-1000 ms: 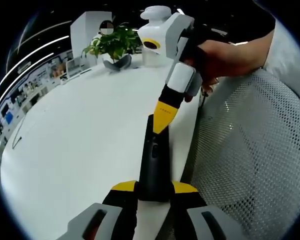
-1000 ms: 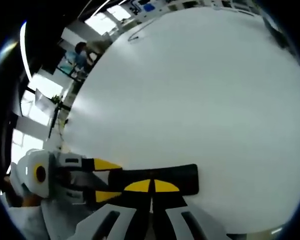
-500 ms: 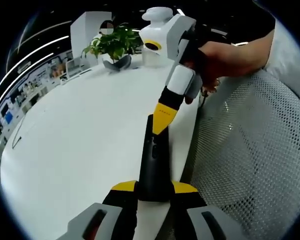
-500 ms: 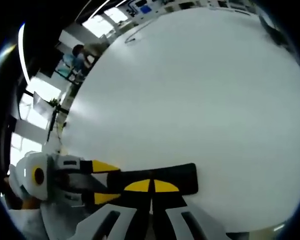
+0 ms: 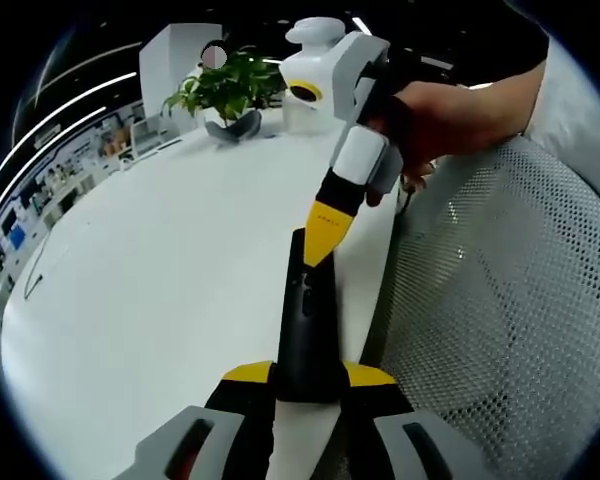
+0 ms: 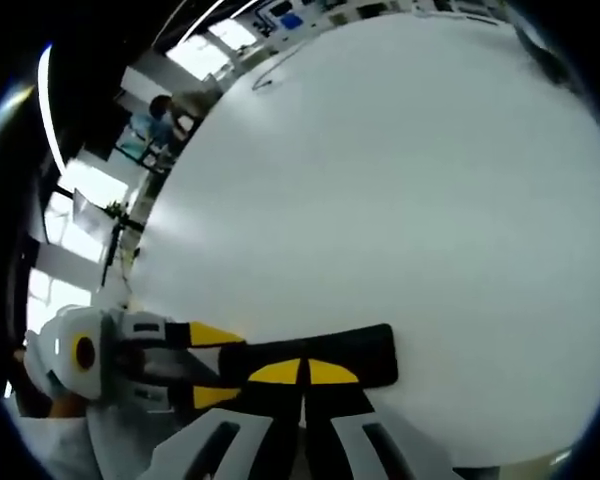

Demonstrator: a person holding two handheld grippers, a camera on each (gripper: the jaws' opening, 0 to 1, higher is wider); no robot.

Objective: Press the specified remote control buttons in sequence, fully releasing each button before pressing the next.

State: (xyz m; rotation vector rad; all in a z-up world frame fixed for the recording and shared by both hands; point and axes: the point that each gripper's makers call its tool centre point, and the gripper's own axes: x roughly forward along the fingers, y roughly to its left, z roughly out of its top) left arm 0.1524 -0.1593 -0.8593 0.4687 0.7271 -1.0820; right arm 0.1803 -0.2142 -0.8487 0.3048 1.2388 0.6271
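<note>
A long black remote control (image 5: 308,330) juts forward over the white table (image 5: 160,270), close to its right edge. My left gripper (image 5: 308,375) is shut on its near end, yellow jaws on both sides. My right gripper (image 5: 323,235), held by a hand (image 5: 450,110), comes down from the upper right with its jaws shut, and its yellow tip sits on the remote's far end. In the right gripper view the shut right gripper (image 6: 302,372) lies over the remote (image 6: 365,352), with the left gripper (image 6: 220,362) clamping it from the left.
A white mesh chair (image 5: 500,300) stands just past the table's right edge. At the far end of the table are a potted plant (image 5: 225,90) and a white column (image 5: 175,55). A thin dark cable (image 5: 35,275) lies at the far left.
Almost nothing: the right gripper's tip has shifted a hair along the remote's far end, and the left gripper holds still.
</note>
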